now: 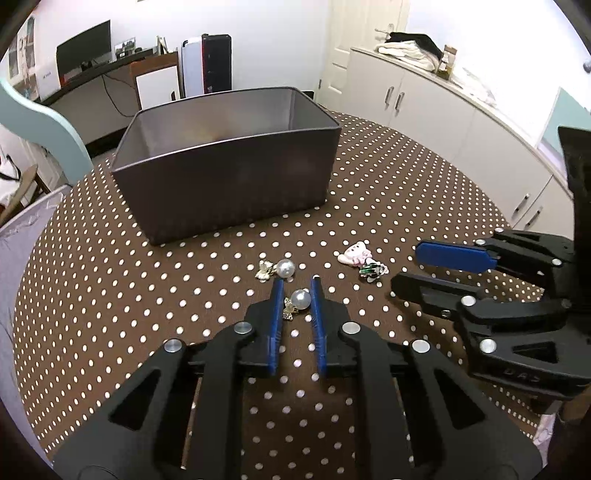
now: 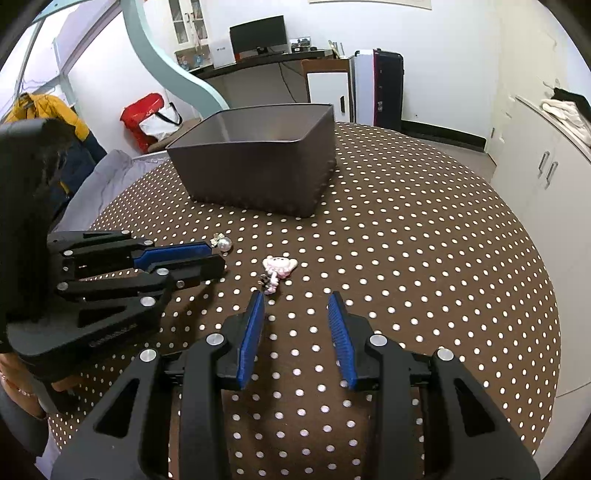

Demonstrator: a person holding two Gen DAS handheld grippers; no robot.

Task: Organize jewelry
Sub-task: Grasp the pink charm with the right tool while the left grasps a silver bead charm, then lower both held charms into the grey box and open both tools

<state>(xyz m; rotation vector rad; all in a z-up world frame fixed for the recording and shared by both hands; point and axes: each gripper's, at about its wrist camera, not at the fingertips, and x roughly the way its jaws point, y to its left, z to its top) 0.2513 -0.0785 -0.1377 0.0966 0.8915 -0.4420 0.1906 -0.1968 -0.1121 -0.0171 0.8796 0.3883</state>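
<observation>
A pearl earring (image 1: pixel 298 300) lies on the dotted cloth between the fingers of my left gripper (image 1: pixel 296 282), which stand a little apart on either side of it. A second pearl earring (image 1: pixel 282 268) lies just beyond; it also shows in the right wrist view (image 2: pixel 224 243). A pink cat charm (image 1: pixel 355 253) and a small green-and-black piece (image 1: pixel 372 268) lie to the right. In the right wrist view the pink charm (image 2: pixel 279 267) lies ahead of my right gripper (image 2: pixel 297 297), which is open and empty. A grey open box (image 1: pixel 225 155) stands further back.
The round table (image 2: pixel 443 258) has a brown polka-dot cloth. White cabinets (image 1: pixel 461 122) stand to the right. A desk with a monitor (image 2: pixel 258 35) and a suitcase (image 2: pixel 388 85) are behind. A red bag (image 2: pixel 147 118) is on the floor at the left.
</observation>
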